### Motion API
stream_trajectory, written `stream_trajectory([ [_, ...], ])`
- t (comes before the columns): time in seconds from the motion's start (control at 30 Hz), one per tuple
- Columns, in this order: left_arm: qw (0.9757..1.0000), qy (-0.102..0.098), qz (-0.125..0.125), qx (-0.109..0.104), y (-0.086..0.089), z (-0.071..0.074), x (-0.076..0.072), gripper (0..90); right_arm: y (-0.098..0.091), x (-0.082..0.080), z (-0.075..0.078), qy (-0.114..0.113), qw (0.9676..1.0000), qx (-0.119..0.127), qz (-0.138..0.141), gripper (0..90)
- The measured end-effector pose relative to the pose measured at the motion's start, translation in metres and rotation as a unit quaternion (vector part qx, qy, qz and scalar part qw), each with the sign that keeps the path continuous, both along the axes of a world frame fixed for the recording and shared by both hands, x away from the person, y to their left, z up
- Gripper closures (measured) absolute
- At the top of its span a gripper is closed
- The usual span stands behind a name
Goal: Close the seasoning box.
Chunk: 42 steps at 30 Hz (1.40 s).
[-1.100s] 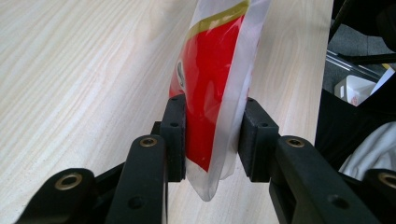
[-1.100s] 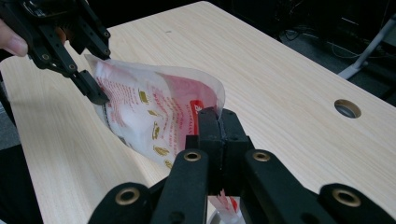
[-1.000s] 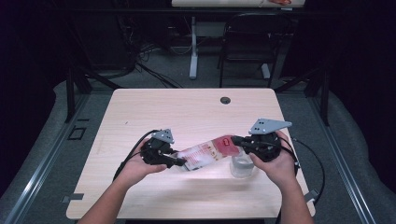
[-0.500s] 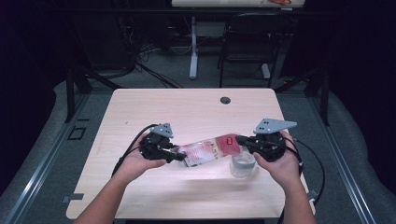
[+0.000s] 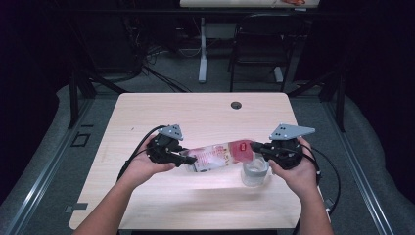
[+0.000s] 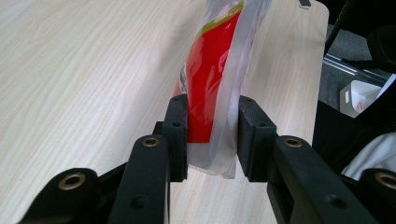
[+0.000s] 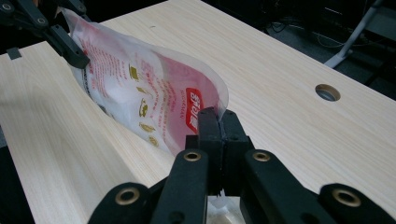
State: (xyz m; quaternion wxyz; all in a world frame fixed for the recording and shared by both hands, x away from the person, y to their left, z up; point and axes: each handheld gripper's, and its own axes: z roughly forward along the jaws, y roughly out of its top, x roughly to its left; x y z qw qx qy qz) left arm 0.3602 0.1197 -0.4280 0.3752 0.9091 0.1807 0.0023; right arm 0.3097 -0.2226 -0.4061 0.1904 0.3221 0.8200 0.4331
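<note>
A clear plastic pouch (image 5: 220, 155) with red and white print hangs level between both grippers above the wooden table (image 5: 195, 112). My left gripper (image 5: 188, 159) is shut on its white left end; in the left gripper view the pads clamp the pouch (image 6: 217, 79) on both sides of my left gripper (image 6: 212, 130). My right gripper (image 5: 257, 147) is shut on the red end, pinching the pouch's (image 7: 144, 93) thin edge at my right gripper (image 7: 218, 123). A clear cup (image 5: 255, 171) stands on the table right under the red end.
A round cable hole (image 5: 236, 105) sits near the table's far edge. Beyond the table stand a dark chair (image 5: 264, 44) and a white desk leg (image 5: 202, 54). Black cables (image 5: 134, 152) trail from both grippers across the table.
My left hand has lifted a little, raising the white end of the pouch. The right hand and the cup have stayed where they were.
</note>
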Motion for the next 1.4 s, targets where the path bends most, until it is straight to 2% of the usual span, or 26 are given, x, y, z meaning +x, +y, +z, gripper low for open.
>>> stream_trajectory([
  [0.2, 1.0000, -0.004, -0.001, -0.002, -0.002, 0.006, 0.002, 68.6, -0.004, 0.000, 0.000, 0.001, 1.0000, -0.003, -0.006, 89.9],
  [0.23, 0.9999, -0.012, 0.005, 0.009, -0.003, 0.008, 0.002, 68.6, -0.004, 0.000, 0.000, 0.001, 1.0000, -0.003, -0.006, 89.9],
  [0.27, 1.0000, -0.006, -0.001, -0.001, -0.003, 0.008, 0.003, 68.7, -0.004, 0.000, 0.000, 0.002, 1.0000, -0.004, -0.006, 89.8],
  [0.3, 1.0000, -0.006, -0.001, -0.003, -0.003, 0.009, 0.003, 68.7, -0.005, 0.000, 0.000, 0.002, 1.0000, -0.004, -0.006, 89.9],
  [0.53, 0.9999, -0.008, -0.003, -0.007, -0.005, 0.016, 0.005, 69.1, -0.008, -0.001, 0.001, 0.005, 0.9999, -0.009, -0.012, 89.4],
  [0.73, 0.9999, -0.011, -0.004, -0.005, -0.006, 0.018, 0.005, 69.3, -0.011, -0.001, 0.000, 0.008, 0.9999, -0.004, -0.010, 83.3],
  [0.8, 0.9999, -0.011, -0.004, -0.007, -0.006, 0.019, 0.006, 69.4, -0.011, 0.000, 0.000, 0.006, 0.9999, -0.003, -0.013, 80.4],
  [0.83, 0.9999, -0.016, 0.001, 0.005, -0.007, 0.020, 0.005, 69.4, -0.011, 0.000, 0.000, 0.003, 0.9999, -0.002, -0.017, 79.4],
  [0.87, 0.9999, -0.014, 0.000, 0.006, -0.006, 0.021, 0.005, 69.4, -0.011, 0.000, 0.001, 0.002, 0.9998, -0.003, -0.018, 78.9],
  [1.0, 0.9998, -0.017, -0.001, 0.005, -0.007, 0.022, 0.006, 69.4, -0.011, 0.000, 0.001, -0.002, 0.9998, 0.002, -0.019, 76.4],
  [1.03, 0.9999, -0.009, -0.008, -0.004, -0.007, 0.021, 0.007, 69.5, -0.011, -0.001, 0.002, -0.006, 0.9998, -0.001, -0.021, 75.9],
  [1.07, 0.9999, -0.008, -0.006, -0.006, -0.008, 0.022, 0.007, 69.5, -0.011, -0.001, 0.002, -0.008, 0.9997, 0.002, -0.022, 75.3],
  [1.27, 0.9999, -0.009, -0.008, -0.004, -0.010, 0.024, 0.008, 69.6, -0.012, -0.002, 0.005, -0.019, 0.9994, 0.008, -0.028, 75.4],
  [1.4, 0.9999, -0.011, -0.010, 0.000, -0.011, 0.026, 0.009, 69.7, -0.012, -0.002, 0.006, -0.022, 0.9992, 0.012, -0.030, 79.6],
])
